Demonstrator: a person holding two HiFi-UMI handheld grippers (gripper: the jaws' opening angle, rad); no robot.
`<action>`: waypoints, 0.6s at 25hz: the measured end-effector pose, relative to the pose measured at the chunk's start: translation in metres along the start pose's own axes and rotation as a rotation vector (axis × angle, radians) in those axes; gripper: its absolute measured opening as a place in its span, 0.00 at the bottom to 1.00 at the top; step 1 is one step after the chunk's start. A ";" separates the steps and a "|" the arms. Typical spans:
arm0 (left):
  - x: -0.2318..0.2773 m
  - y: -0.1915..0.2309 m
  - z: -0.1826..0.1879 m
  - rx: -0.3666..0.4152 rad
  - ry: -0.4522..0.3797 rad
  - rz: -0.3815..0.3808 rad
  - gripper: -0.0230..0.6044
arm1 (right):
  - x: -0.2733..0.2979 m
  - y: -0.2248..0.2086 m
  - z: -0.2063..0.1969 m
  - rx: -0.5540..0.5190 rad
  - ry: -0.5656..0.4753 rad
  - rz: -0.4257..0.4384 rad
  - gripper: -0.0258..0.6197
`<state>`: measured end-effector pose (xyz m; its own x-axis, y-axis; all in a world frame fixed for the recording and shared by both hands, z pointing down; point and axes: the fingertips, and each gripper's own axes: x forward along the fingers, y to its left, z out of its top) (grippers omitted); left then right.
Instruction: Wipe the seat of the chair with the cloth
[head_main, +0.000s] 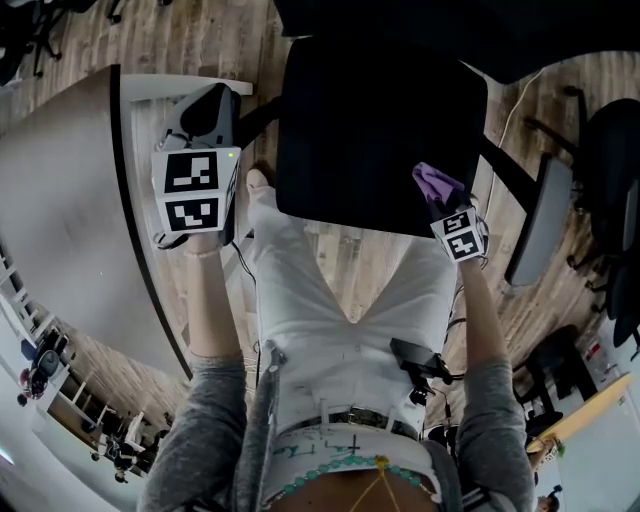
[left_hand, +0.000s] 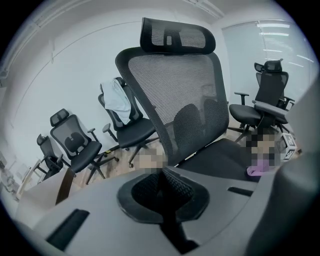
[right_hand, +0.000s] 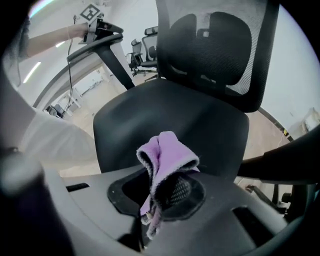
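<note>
The left gripper (left_hand: 162, 192) has its 2 jaws pressed together with nothing between them. It is held up beside the left side of the office chair (left_hand: 175, 90), and its view looks across the mesh backrest and the headrest (left_hand: 177, 36). The right gripper (right_hand: 167, 196) is clamped on a purple cloth (right_hand: 167, 152), which stands up from between the jaws in a folded bunch with a darker edge, a short end hanging down below them. In the head view this cloth sits at the front right corner of the black seat (head_main: 370, 130), right at its edge. No view shows whether the fabric touches the seat surface. In the right gripper view the seat spreads out just past the cloth, with the backrest rising behind it and the left armrest (right_hand: 97, 41) at the upper left, where the other gripper's marker cube (right_hand: 91, 11) shows just above it. The person stands close to the seat's front edge, both forearms reaching forward. A curved grey table (head_main: 60, 200) lies to the person's left, on a wooden floor (head_main: 150, 40). In the left gripper view, several other black office chairs (left_hand: 75, 142) stand behind, 1 of them with a white garment (left_hand: 117, 100) draped over its back.
</note>
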<state>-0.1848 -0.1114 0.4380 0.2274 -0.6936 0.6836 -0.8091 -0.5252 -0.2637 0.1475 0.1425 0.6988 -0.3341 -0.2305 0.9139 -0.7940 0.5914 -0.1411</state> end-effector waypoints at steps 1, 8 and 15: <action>0.000 0.000 0.000 0.003 0.001 0.003 0.04 | -0.002 0.005 0.006 0.002 -0.025 0.013 0.11; 0.000 -0.004 -0.004 0.007 0.003 0.003 0.04 | -0.002 0.084 0.061 -0.131 -0.147 0.182 0.11; 0.002 -0.002 -0.002 0.009 0.004 0.003 0.04 | 0.023 0.180 0.125 -0.318 -0.208 0.353 0.11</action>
<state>-0.1840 -0.1103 0.4413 0.2226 -0.6932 0.6855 -0.8049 -0.5274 -0.2720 -0.0669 0.1467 0.6467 -0.6732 -0.1047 0.7320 -0.4322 0.8589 -0.2746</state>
